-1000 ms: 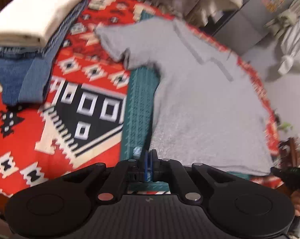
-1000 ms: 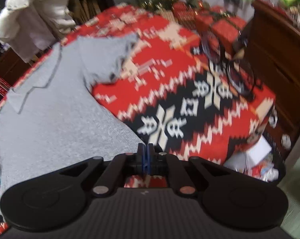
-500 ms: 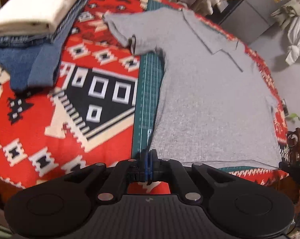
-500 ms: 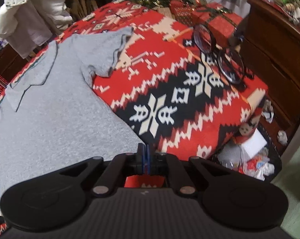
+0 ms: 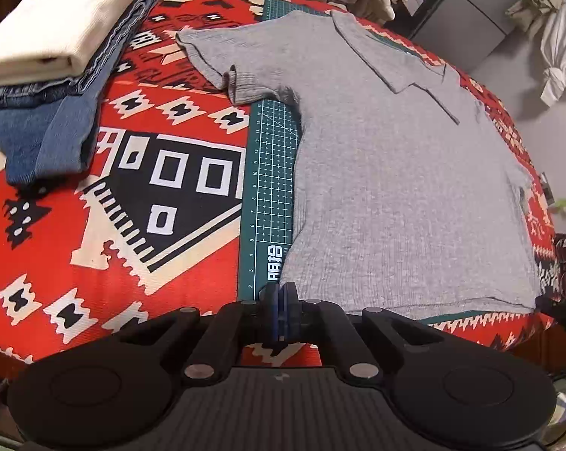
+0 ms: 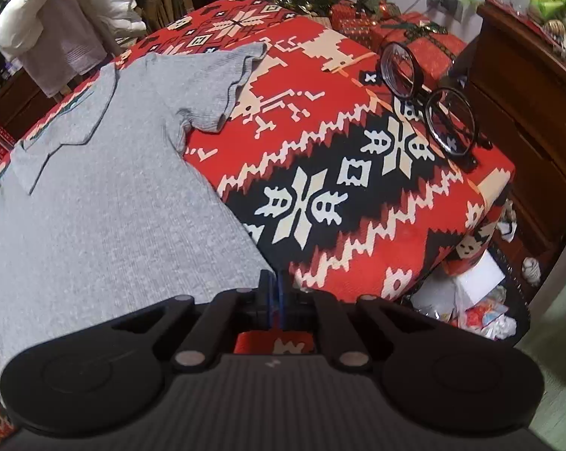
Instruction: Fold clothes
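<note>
Since the earlier frames both tongs had drawn back toward the near edge, so that more of the grey shirt [image 5: 395, 173] lay in view ahead of them, flat and spread out instead of blurred. It rested on the tabletop with its collar at the far end and its hem nearest the tongs. The left tongs [image 5: 281, 314] sat just short of the hem's left corner, their blue pads pressed together with nothing seen between them. The right tongs [image 6: 274, 300] sat at the hem's right corner, pads also together; whether a bit of hem was pinched there could not be told. One short sleeve [image 5: 222, 64] reached out ahead and to the left of the left tongs, the other sleeve [image 6: 222, 86] ahead of the right tongs.

Under the shirt lay a green cutting mat [image 5: 271, 188], a gridded strip of it showing straight ahead of the left tongs. Below that spread the red patterned cloth [image 6: 358, 188] covering the tabletop. Far ahead and left of the left tongs stood a stack of folded jeans [image 5: 46, 139] with a folded cream garment [image 5: 61, 18] on top. Ahead and right of the right tongs, a pair of black round glasses [image 6: 429, 101] rested near the cloth's edge.
</note>
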{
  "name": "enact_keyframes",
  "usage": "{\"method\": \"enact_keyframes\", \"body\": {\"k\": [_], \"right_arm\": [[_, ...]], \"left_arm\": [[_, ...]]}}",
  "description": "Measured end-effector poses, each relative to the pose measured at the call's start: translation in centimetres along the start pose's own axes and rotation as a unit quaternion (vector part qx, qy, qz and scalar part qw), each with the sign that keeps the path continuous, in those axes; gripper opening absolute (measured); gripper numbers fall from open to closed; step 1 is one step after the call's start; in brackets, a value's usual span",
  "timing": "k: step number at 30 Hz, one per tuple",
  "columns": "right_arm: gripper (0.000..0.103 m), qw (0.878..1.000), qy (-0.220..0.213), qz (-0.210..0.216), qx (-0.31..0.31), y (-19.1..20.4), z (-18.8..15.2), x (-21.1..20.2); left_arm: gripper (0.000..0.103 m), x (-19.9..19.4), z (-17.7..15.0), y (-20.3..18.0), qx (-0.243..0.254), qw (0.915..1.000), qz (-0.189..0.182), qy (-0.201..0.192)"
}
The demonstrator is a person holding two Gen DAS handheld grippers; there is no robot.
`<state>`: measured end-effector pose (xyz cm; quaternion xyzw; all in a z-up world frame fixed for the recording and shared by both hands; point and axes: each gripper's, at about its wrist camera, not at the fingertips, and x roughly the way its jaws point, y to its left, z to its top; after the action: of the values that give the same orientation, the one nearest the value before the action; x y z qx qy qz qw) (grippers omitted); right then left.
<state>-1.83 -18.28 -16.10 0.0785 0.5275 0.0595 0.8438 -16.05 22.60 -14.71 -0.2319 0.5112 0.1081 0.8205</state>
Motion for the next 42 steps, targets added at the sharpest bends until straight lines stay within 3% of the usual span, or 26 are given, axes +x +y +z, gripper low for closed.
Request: {"method": "enact_keyframes", "body": {"k": [5, 8, 12, 16, 18, 20, 26, 29, 30, 31, 32, 33, 36, 42], "right_arm": [[0.008, 1.0, -0.017, 0.005, -0.015, 0.1, -0.2, -0.9], [0.009, 0.999, -0.036, 0.018, -0.029, 0.6, -0.4, -2.3], [0.018, 0.993, -0.068, 0.038, -0.086, 2.9, -1.2, -4.4], [0.02, 0.982, -0.07, 0.091, -0.151, 6.5, -2.8, -5.0], [0.021, 0.974, -0.067, 0.1, -0.191, 8.7, -4.1, -4.5], [0.025, 0.966, -0.067, 0.102, -0.229, 10.5, -5.4, -3.9], [0.027, 0.958, -0.063, 0.096, -0.261, 13.0, -6.9, -1.9], [0.025, 0.961, -0.047, 0.099, -0.255, 13.0, -6.8, -0.7], [0.017, 0.961, -0.05, 0.098, -0.253, 12.8, -6.7, -0.4], [0.013, 0.962, -0.052, 0.094, -0.251, 12.7, -6.8, -0.4], [0.007, 0.963, -0.055, 0.089, -0.249, 12.6, -6.9, -0.4], [0.002, 0.964, -0.053, 0.089, -0.247, 12.5, -7.0, -0.4], [0.001, 0.964, -0.047, 0.09, -0.245, 12.3, -7.5, -0.7], [0.001, 0.963, -0.047, 0.088, -0.252, 12.0, -8.4, -1.2]], "left_arm": [[0.008, -0.9, -0.3, -0.5, 0.023, 0.9994, 0.016, -0.021], [0.008, -1.9, -0.4, -0.9, 0.04, 0.9984, 0.006, -0.041], [0.012, -3.0, -0.7, -2.5, 0.078, 0.9946, -0.016, -0.066], [0.017, -2.8, -1.2, -5.7, 0.133, 0.9862, -0.05, -0.085], [0.026, -2.1, -1.7, -7.5, 0.165, 0.9804, -0.06, -0.088], [0.026, -1.1, -2.2, -9.2, 0.193, 0.9752, -0.067, -0.085], [0.026, 2.7, -3.4, -12.3, 0.256, 0.9631, -0.031, -0.076], [0.026, 3.5, -3.7, -12.5, 0.266, 0.9608, -0.024, -0.076], [0.026, 3.5, -3.8, -12.5, 0.267, 0.9601, -0.024, -0.078], [0.022, 3.5, -3.8, -12.5, 0.27, 0.9593, -0.023, -0.08], [0.009, 3.5, -3.8, -12.4, 0.269, 0.9593, -0.021, -0.082], [0.004, 3.6, -3.6, -12.3, 0.266, 0.9602, -0.024, -0.082], [0.003, 3.2, -3.6, -11.8, 0.254, 0.9636, -0.031, -0.077], [0.003, 2.7, -4.4, -11.4, 0.259, 0.9625, -0.03, -0.076]]}}
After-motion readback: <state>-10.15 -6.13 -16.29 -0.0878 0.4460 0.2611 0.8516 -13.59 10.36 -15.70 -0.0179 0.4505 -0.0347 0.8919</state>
